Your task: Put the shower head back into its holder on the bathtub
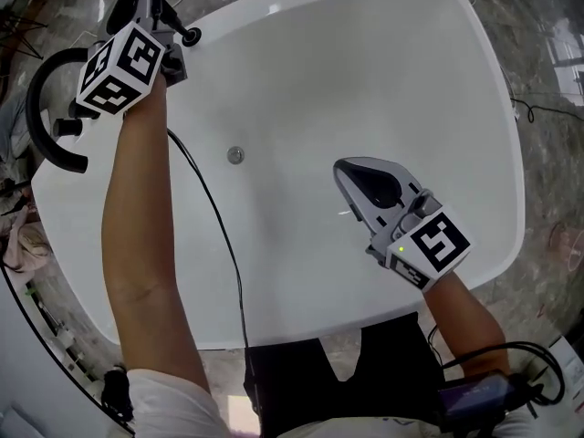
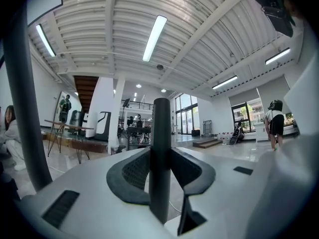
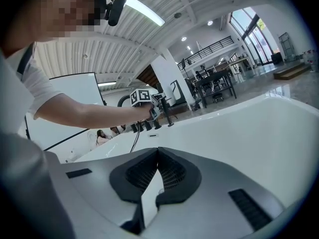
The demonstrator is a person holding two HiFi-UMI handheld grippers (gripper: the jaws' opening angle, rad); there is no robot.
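Black ribbed fingers point(image 2: 130, 176) of the left gripper point(image 2: 160, 151) are clamped part-way apart on the dark round handle of the shower head point(image 2: 160, 128), which stands upright between them. The head view places that gripper at the far left corner of the white bathtub point(image 1: 301, 80), over the rim, beside a black curved tube point(image 1: 36, 108) and two black knobs point(image 1: 190, 36) point(image 1: 64, 128). No view shows whether the handle sits in its holder.

The fingers point(image 3: 172, 173) of the right gripper point(image 3: 158, 151) meet at their tips with nothing between them. That gripper hangs over the right side of the basin, well apart from the shower head, with a small green light point(image 1: 402, 248) lit on its body.

Each of the two grippers carries one cube printed with black-and-white square markers, the left cube point(image 1: 119, 69) and the right cube point(image 1: 433, 245). One round metal fitting point(image 1: 235, 155) shows on the tub's inner wall, and one thin black cable point(image 1: 219, 235) runs from the left forearm across the basin toward the person.

Around the tub lies a marbled grey floor point(image 1: 538, 62). The left gripper view looks out on a bright hall with strip lights point(image 2: 153, 38) under a ribbed white ceiling. Three people are in sight there: one standing far left point(image 2: 65, 106), one seated at the left edge point(image 2: 7, 133) and one bending at the right point(image 2: 275, 123).
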